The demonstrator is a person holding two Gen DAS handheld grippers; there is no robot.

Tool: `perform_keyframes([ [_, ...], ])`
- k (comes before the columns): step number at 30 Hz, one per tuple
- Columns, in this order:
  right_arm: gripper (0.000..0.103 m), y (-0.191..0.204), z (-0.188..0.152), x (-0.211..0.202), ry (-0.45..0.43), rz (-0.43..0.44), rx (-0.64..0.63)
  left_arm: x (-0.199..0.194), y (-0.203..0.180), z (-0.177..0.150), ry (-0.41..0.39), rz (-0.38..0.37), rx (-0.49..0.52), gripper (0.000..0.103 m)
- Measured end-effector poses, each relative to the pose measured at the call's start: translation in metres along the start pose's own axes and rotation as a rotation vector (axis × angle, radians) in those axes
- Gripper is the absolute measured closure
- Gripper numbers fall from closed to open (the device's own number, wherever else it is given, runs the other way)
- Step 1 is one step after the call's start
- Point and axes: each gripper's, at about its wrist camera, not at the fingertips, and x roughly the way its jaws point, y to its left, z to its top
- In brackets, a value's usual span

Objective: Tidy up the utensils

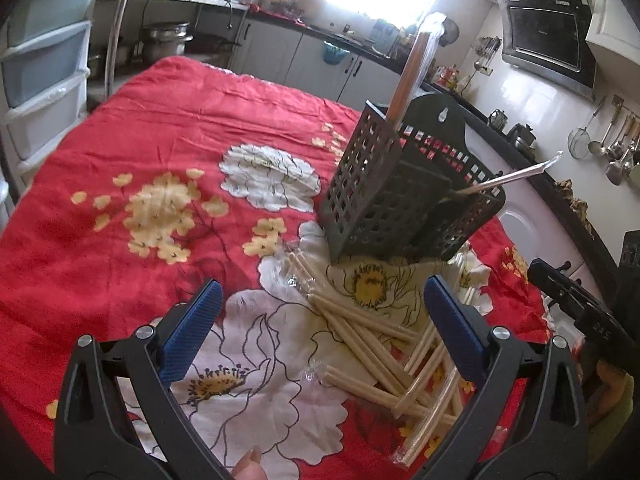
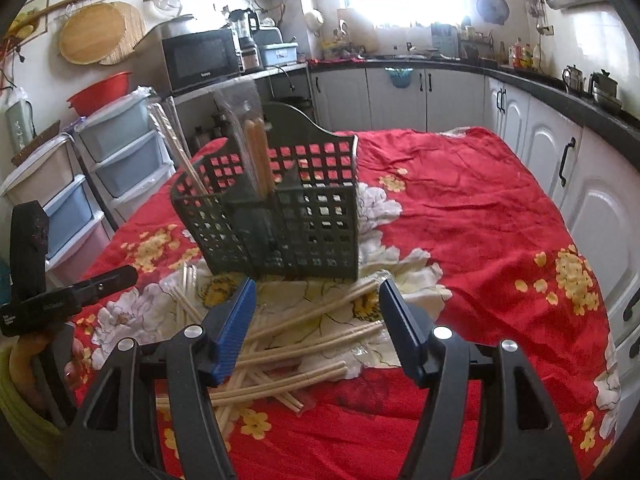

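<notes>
Chopsticks (image 1: 372, 344) lie in a loose, crossed heap on my red flowered cloth (image 1: 160, 128), several of them in clear wrappers, and I see them in both wrist views. Working from the left: on the far left of the left wrist view stands a stack of plastic drawers (image 1: 44, 64), well apart from the heap. My left gripper (image 1: 320, 320) hangs above the cloth with its blue pads spread wide and nothing between them; its right-hand finger (image 1: 456, 332) sits over the edge of the heap, while the left-hand one is over bare cloth. Just beyond the heap stands the dark lattice utensil holder (image 1: 384, 200), tilted in this view, with a brown wrapped pair (image 1: 412, 64) rising from its rear compartment and a thinner wrapped stick (image 1: 516, 176) leaning out over its right rim. At the right edge I catch the black body of my other tool.

In the right wrist view, the left tool shows at the left edge with a hand (image 2: 76, 364) behind it. My right gripper (image 2: 316, 320) is also spread open and empty, hovering over the heap (image 2: 304, 344), which lies just in front of the holder (image 2: 280, 216). White cabinets (image 2: 568, 184) line the right side.
</notes>
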Motion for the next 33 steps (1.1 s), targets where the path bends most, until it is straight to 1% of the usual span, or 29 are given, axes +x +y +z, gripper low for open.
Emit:
perform_keyframes([
  [8, 0.041, -0.013, 0.002, 0.022, 0.056, -0.027, -0.006, 0.021, 0.005, -0.002, 0.063, -0.068, -0.037, 0.012],
  [13, 0.041, -0.019, 0.004, 0.037, 0.084, -0.038, -0.008, 0.037, 0.010, 0.002, 0.097, -0.095, -0.070, 0.031],
  [14, 0.041, -0.021, 0.005, 0.040, 0.089, -0.038, -0.003, 0.040, 0.011, 0.002, 0.100, -0.096, -0.078, 0.033],
  [16, 0.041, -0.024, 0.006, 0.047, 0.099, -0.036, 0.007, 0.046, 0.016, 0.004, 0.107, -0.105, -0.104, 0.040],
  [17, 0.041, -0.026, 0.007, 0.050, 0.105, -0.039, 0.010, 0.048, 0.019, 0.004, 0.111, -0.107, -0.121, 0.040],
  [19, 0.041, -0.028, 0.008, 0.056, 0.114, -0.036, 0.015, 0.052, 0.024, 0.004, 0.114, -0.114, -0.147, 0.048],
  [21, 0.041, -0.030, 0.010, 0.063, 0.120, -0.037, 0.016, 0.055, 0.027, 0.004, 0.117, -0.112, -0.155, 0.054],
  [23, 0.042, -0.032, 0.010, 0.069, 0.130, -0.040, 0.021, 0.057, 0.030, 0.003, 0.120, -0.111, -0.161, 0.057],
  [27, 0.042, -0.043, 0.010, 0.087, 0.165, -0.041, 0.056, 0.059, 0.035, 0.001, 0.121, -0.104, -0.168, 0.066],
  [29, 0.042, -0.051, 0.008, 0.095, 0.181, -0.023, 0.091, 0.060, 0.037, 0.001, 0.121, -0.101, -0.170, 0.071],
  [30, 0.044, -0.053, 0.007, 0.098, 0.187, -0.017, 0.104, 0.059, 0.038, 0.001, 0.121, -0.099, -0.169, 0.073],
  [31, 0.048, -0.056, 0.006, 0.101, 0.195, -0.005, 0.119, 0.060, 0.039, 0.000, 0.121, -0.097, -0.169, 0.075],
  [33, 0.053, -0.062, 0.005, 0.108, 0.210, 0.018, 0.146, 0.061, 0.042, -0.001, 0.120, -0.099, -0.175, 0.076],
])
